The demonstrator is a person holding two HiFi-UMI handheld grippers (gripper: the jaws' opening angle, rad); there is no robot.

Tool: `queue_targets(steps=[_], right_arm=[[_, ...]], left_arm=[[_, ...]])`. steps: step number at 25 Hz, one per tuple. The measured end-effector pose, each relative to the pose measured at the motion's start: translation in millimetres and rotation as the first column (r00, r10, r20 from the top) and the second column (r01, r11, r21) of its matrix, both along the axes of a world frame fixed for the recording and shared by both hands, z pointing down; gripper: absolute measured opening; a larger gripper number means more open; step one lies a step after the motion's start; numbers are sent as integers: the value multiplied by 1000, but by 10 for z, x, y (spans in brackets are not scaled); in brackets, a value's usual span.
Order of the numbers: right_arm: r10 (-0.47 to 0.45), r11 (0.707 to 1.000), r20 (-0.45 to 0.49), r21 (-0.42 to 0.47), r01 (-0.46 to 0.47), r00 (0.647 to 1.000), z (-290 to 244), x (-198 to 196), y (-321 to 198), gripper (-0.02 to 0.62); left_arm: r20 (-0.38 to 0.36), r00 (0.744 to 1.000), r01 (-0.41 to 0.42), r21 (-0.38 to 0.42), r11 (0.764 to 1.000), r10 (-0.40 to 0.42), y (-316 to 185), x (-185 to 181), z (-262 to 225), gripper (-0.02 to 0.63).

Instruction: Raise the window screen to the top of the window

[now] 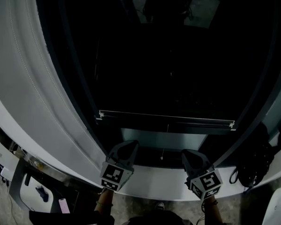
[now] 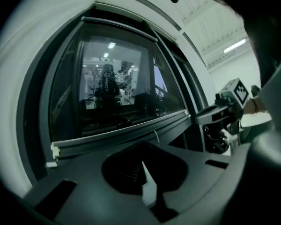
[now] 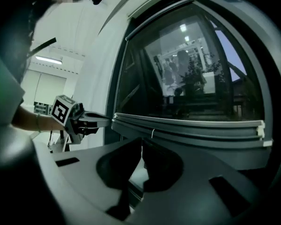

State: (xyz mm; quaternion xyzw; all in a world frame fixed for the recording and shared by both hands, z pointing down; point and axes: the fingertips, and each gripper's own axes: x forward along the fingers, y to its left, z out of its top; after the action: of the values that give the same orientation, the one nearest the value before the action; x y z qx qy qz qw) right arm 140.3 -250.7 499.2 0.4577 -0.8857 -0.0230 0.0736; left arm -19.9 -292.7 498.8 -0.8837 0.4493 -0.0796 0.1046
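The dark window screen with a thin pale bottom bar (image 1: 166, 118) sits low in the dark curved window frame (image 1: 79, 78). Its bar lies level from left to right, a little above the white sill (image 1: 154, 181). A short thin cord (image 2: 155, 136) hangs from the middle of the bar. The left tool (image 1: 129, 146) and the right tool (image 1: 191, 154) are near the sill, below the bar and apart from it. Each has its jaws pressed together on nothing.

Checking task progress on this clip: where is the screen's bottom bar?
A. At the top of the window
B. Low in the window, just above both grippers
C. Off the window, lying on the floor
B: the bar runs across the lower part of the window, just above the left gripper and the right gripper.
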Motion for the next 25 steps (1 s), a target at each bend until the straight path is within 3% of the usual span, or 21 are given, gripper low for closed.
queue_targets(steps=[4,8,10,12,18,25], right_arm=[[-56,997,-115,48,62,992,-157,125,-319,11],[-55,991,-304,103,90,951,-233,215,-584,12],[-50,988,-388,113,102,920,-194,247,-699,19],[-58,985,-462,116,125,885,-173,243,-766,48],[-48,978,-642,127,168,765,-102,154,-929,64],[-63,982,-709,82,172,702,0,89,-1035,64]], left_arm=[[210,977,19,57,998,-31,-294,61,-46,2],[350,935,23,93,995,-54,-546,74,-155,2],[449,892,4,101,995,-49,-637,98,-167,2],[554,832,-32,90,995,-23,-694,144,-130,2],[782,623,-64,38,997,10,-905,92,29,25],[842,526,-112,-73,991,121,-990,41,182,37]])
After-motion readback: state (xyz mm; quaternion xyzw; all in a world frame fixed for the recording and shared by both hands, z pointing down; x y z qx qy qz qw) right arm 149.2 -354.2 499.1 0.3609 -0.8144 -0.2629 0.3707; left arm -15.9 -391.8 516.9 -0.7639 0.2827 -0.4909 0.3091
